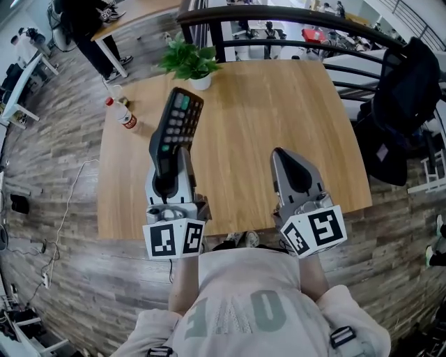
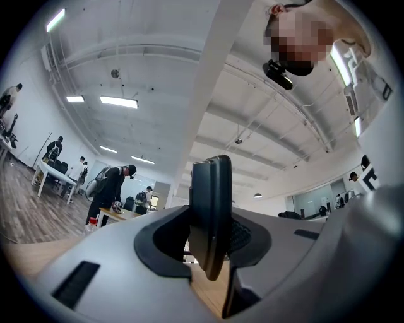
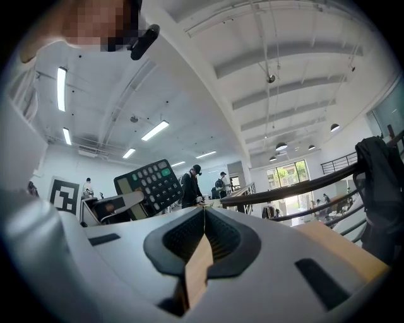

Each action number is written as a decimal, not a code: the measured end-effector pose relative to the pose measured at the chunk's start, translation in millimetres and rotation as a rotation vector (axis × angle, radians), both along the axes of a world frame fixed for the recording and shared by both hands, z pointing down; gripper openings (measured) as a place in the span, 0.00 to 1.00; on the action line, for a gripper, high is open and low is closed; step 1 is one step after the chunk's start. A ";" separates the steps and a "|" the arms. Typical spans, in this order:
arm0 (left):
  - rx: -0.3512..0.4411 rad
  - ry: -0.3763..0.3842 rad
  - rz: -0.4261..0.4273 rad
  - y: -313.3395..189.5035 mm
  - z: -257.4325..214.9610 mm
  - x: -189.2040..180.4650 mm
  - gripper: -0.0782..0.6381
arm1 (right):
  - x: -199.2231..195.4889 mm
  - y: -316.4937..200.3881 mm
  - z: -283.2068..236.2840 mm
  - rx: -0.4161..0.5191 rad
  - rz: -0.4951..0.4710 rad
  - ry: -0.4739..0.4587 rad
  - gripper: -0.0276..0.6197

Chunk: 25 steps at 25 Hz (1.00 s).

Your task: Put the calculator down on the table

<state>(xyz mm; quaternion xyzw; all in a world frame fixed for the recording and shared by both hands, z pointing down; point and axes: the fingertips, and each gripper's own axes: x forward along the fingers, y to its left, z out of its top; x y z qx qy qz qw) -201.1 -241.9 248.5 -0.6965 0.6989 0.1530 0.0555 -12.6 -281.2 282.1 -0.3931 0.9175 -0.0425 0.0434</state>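
My left gripper (image 1: 168, 184) is shut on the lower end of a black calculator (image 1: 178, 129) with grey and green keys. The calculator sticks out from the jaws, raised over the left part of the wooden table (image 1: 279, 111). In the left gripper view the calculator (image 2: 211, 211) shows edge-on, clamped between the two pads. The right gripper (image 1: 281, 155) hovers over the table's near right part, its jaws shut with nothing between them. From the right gripper view (image 3: 204, 211) the calculator's key face (image 3: 148, 185) appears off to the left.
A small potted plant (image 1: 189, 63) stands at the table's far left edge. A bottle with a red cap (image 1: 122, 115) lies by the left edge. A dark railing (image 1: 293, 17) runs behind the table, with a black bag (image 1: 401, 104) hung at the right.
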 end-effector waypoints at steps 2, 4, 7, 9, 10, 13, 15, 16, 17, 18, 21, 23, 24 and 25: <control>-0.008 -0.016 0.002 -8.6 -1.4 -1.6 0.26 | 0.0 -2.1 -0.3 -0.003 0.000 -0.004 0.07; -0.019 -0.038 0.020 -16.4 -4.2 -1.5 0.26 | 2.5 -3.3 1.2 -0.015 0.008 -0.005 0.07; -0.053 -0.081 0.084 -32.7 -9.0 1.4 0.26 | 8.0 -6.1 3.3 -0.033 0.023 -0.006 0.07; -0.097 -0.130 0.129 -44.2 -8.6 2.9 0.26 | 11.1 -4.3 5.7 -0.041 0.039 -0.001 0.07; -0.119 -0.145 0.157 -50.0 -7.0 3.4 0.26 | 12.9 -2.9 7.3 -0.045 0.047 0.005 0.07; -0.185 -0.171 0.272 -67.7 1.5 5.0 0.26 | 19.4 -0.1 12.7 -0.053 0.069 0.021 0.07; -0.245 -0.248 0.351 -79.2 4.8 9.1 0.26 | 22.1 1.5 15.5 -0.058 0.083 0.027 0.07; -0.280 -0.293 0.388 -84.0 7.4 11.8 0.26 | 23.1 3.2 17.3 -0.063 0.090 0.029 0.07; -0.315 -0.338 0.424 -88.4 11.0 15.4 0.26 | 24.7 5.1 19.2 -0.069 0.096 0.030 0.07; -0.346 -0.382 0.460 -92.9 15.1 19.9 0.26 | 27.0 6.9 21.0 -0.076 0.102 0.031 0.07; -0.423 -0.527 0.564 -108.0 29.3 36.0 0.26 | 34.7 9.5 23.8 -0.091 0.123 0.029 0.07; -0.486 -0.621 0.639 -118.1 42.2 45.5 0.26 | 38.8 10.1 23.4 -0.094 0.136 0.029 0.07; -0.525 -0.663 0.679 -122.3 50.1 49.5 0.26 | 40.6 10.8 23.3 -0.095 0.142 0.031 0.07; -0.567 -0.706 0.718 -125.8 58.8 52.8 0.26 | 42.6 11.7 23.3 -0.096 0.149 0.034 0.07</control>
